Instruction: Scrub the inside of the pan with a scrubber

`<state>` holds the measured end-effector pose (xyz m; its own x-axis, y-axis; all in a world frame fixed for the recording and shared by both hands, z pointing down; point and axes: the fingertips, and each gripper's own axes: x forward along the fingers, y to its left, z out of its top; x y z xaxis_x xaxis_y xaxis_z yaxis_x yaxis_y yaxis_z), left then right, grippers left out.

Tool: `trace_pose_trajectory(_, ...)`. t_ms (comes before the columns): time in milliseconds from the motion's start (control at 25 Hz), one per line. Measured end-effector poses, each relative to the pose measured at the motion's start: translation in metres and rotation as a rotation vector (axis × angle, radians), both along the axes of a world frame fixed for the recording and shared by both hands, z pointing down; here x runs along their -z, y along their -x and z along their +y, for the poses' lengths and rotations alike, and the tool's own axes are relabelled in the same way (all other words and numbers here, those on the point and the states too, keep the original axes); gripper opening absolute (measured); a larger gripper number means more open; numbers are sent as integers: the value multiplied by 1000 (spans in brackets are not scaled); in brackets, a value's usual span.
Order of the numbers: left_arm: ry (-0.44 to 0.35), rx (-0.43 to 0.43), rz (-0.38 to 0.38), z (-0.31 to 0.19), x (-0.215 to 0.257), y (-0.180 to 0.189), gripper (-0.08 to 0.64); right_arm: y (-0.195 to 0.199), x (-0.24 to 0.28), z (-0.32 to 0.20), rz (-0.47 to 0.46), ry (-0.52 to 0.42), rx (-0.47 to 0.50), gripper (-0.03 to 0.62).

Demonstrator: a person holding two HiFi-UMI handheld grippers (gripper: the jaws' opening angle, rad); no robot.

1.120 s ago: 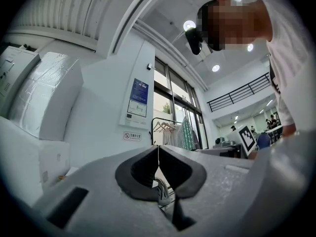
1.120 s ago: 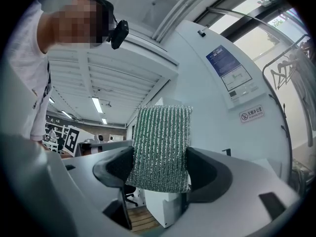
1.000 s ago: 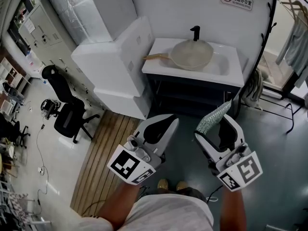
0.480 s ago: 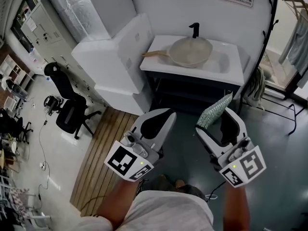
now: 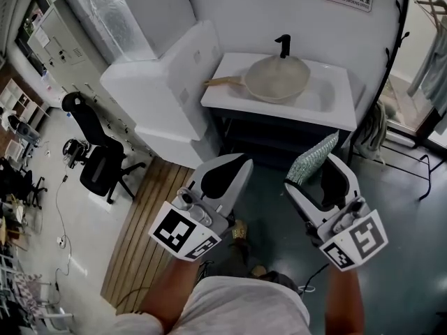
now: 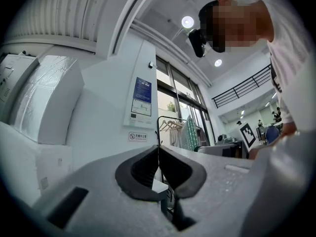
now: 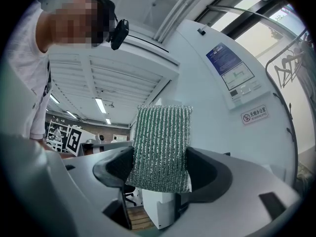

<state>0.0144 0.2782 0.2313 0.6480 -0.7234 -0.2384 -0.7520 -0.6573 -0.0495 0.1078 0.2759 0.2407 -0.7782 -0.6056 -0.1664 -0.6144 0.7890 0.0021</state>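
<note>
A beige pan [image 5: 279,77] with a wooden handle rests across the white sink [image 5: 331,98] at the far wall, well ahead of both grippers. My right gripper [image 5: 313,174] is shut on a green ribbed scrubber [image 5: 311,158], which sticks up past the jaws; in the right gripper view the scrubber [image 7: 162,147] fills the gap between the pads. My left gripper [image 5: 235,167] is shut and holds nothing; its black pads [image 6: 169,167] meet in the left gripper view. Both grippers hang low over the dark floor, short of the sink.
A black tap [image 5: 282,45] stands behind the pan. Big white foam boxes [image 5: 164,93] sit left of the sink cabinet. An office chair [image 5: 93,159] stands at the left, wooden decking [image 5: 150,229] lies under my left gripper, and a clothes rack [image 5: 419,61] is at the right.
The view has crept a little closer to the sink, and both grippers sit slightly lower in the picture. The scrubber stays clamped in the right gripper.
</note>
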Motion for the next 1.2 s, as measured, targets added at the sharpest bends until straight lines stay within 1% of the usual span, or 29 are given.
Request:
trace_pose_trajectory(200, -5, -6, 0, -38, 0, 8, 17, 9, 3, -40, -1, -6, -5, 339)
trace_pose_trajectory(520, 0, -19, 10, -124, -3, 41, 17, 35, 1, -120, 13, 3, -32, 339)
trace_pose_trajectory(880, -4, -95, 4, -225, 0, 70, 17, 66, 6, -211, 27, 2, -99, 339)
trace_pose_trajectory(1040, 9, -135, 4, -257, -5, 79, 17, 78, 1, -239, 35, 16, -126, 339)
trace_pose_trajectory(1200, 15, -149, 6, -284, -6, 87, 17, 87, 1, -259, 50, 25, -139, 339)
